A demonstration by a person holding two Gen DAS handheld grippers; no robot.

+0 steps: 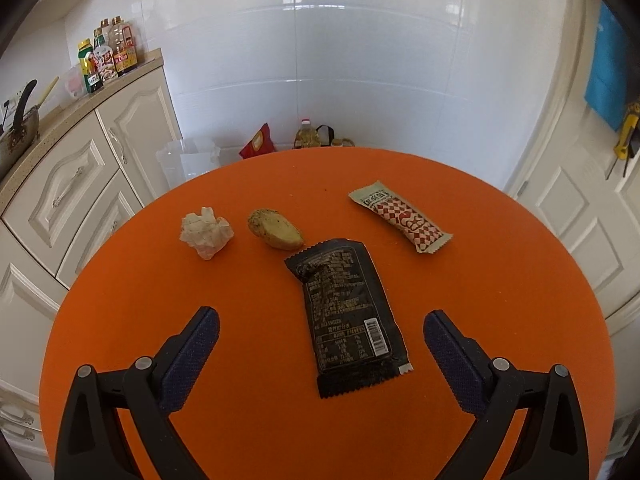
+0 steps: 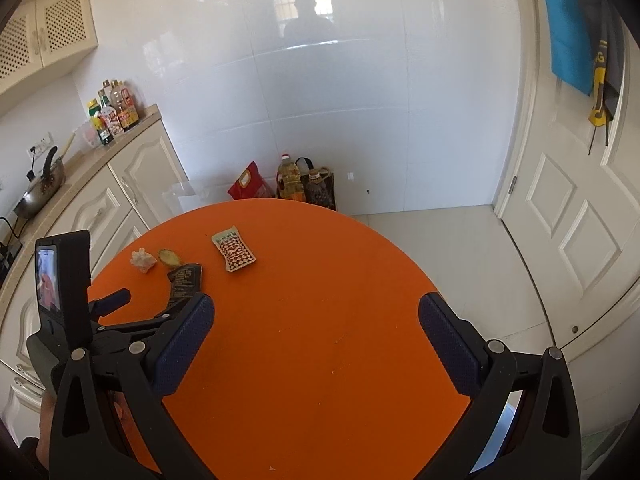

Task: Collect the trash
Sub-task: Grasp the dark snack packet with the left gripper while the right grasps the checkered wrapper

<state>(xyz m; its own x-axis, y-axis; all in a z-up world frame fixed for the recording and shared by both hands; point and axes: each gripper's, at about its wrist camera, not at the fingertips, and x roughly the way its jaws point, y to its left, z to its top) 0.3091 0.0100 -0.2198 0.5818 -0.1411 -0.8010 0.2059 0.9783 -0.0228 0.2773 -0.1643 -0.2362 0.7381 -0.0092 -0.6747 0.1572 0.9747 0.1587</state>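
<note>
Several pieces of trash lie on a round orange table [image 1: 500,300]. In the left wrist view a black snack wrapper [image 1: 348,316] lies flat between the fingers of my left gripper [image 1: 322,330], which is open just above it. Farther off are a crumpled tissue [image 1: 206,232], a piece of ginger [image 1: 274,228] and a red-and-white checked wrapper [image 1: 402,216]. The right wrist view shows my right gripper [image 2: 316,318] open over bare table [image 2: 320,320], with the left gripper [image 2: 120,312] at its left above the black wrapper [image 2: 184,280], near the tissue [image 2: 143,259], ginger [image 2: 168,258] and checked wrapper [image 2: 234,249].
A clear plastic bin [image 1: 188,162] stands on the floor beyond the table's far left edge. Cream kitchen cabinets [image 1: 72,200] with sauce bottles [image 1: 108,52] and a wok [image 1: 18,136] run along the left. An oil bottle [image 2: 289,178] and bags stand by the wall; a white door [image 2: 580,220] is at right.
</note>
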